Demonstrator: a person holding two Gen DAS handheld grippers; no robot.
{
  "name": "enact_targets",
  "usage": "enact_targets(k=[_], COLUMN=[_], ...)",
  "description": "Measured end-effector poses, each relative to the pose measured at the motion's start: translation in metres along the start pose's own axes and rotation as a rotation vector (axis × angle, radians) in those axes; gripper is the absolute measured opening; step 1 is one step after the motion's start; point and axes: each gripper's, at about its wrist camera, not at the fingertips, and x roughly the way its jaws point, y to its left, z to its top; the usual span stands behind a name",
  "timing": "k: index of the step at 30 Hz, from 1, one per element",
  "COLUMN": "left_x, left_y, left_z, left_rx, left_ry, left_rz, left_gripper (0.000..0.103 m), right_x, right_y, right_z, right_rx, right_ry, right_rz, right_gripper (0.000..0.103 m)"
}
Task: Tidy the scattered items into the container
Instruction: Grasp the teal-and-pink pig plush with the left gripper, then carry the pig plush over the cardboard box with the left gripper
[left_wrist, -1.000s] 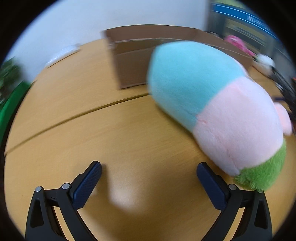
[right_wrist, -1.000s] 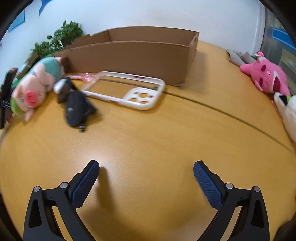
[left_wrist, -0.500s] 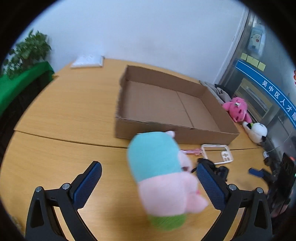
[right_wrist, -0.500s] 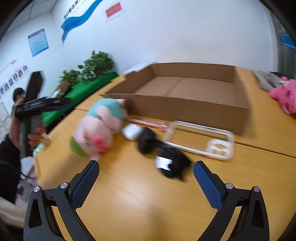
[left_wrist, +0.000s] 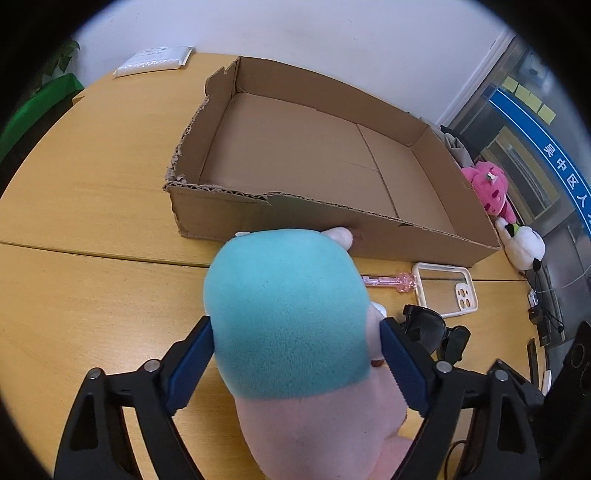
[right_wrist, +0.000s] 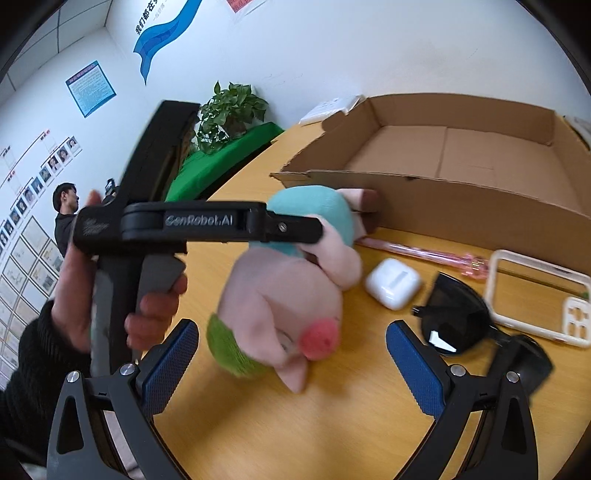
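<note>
Wooden, honey-coloured tabletop carries everything, with a seam running across it in front of the shallow brown cardboard box, whose floor is bare and whose near wall has a ragged, torn top edge. Only the right wrist view shows the person's hand in a dark sleeve gripping the left gripper's handle, and another person standing far off by the wall. Only the left wrist view shows the pink plush and the white plush beyond the box's right end.

Just in front of the box's near wall is the soft pig plush with a teal back, pink body and green base. The left gripper has the plush between its blue pads, which sit against its flanks while the jaws are closing. The right gripper is spread wide with nothing between its pads.

To the plush's right, near the box wall, lie a white phone case frame, black sunglasses, a small white earbud case and a thin pink pen. Bare tabletop stretches to the left of the box.
</note>
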Motion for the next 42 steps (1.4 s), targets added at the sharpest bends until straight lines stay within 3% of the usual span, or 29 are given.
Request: enact_targets(k=[4,6,11,15,22,34,42], left_x=[-0.002,-0.003,-0.007,-0.021,-0.075,-0.132,-0.119], left_y=[-0.002,-0.004,-0.007,-0.018,-0.059,-0.111,-0.117], left_z=[-0.002,-0.003,-0.004,-0.007,0.005,0.118,0.196], left_rx=[0.009,0.019,0.024,0.041,0.144,0.31,0.363], left_ry=[0.003,0.008,0.004,-0.02,-0.136,-0.303,-0.304], left_rz=[0.006,0.009,0.005,0.01,0.023,0.04,0.058], left_gripper=[0.083,0.083,0.078,0.072,0.071,0.071,0.071], right_x=[0.026,0.039,0.046,0.035,-0.02,-0.074,-0.062], right_y=[0.008,0.012,0.015,0.02,0.034,0.022,-0.011], right_z=[0.004,0.004,-0.001,-0.004,0.013,0.136,0.215], right_rx=[0.012,0.0,-0.011,-0.021,-0.034,-0.106,-0.094], right_ry=[0.037,0.059,0.063,0.049,-0.076,-0.182,-0.189], right_rz=[0.021,-0.011,-0.029,-0.03,-0.002,-0.026,-0.028], right_gripper=[0.097,0.085,0.08,0.07,0.068,0.067,0.067])
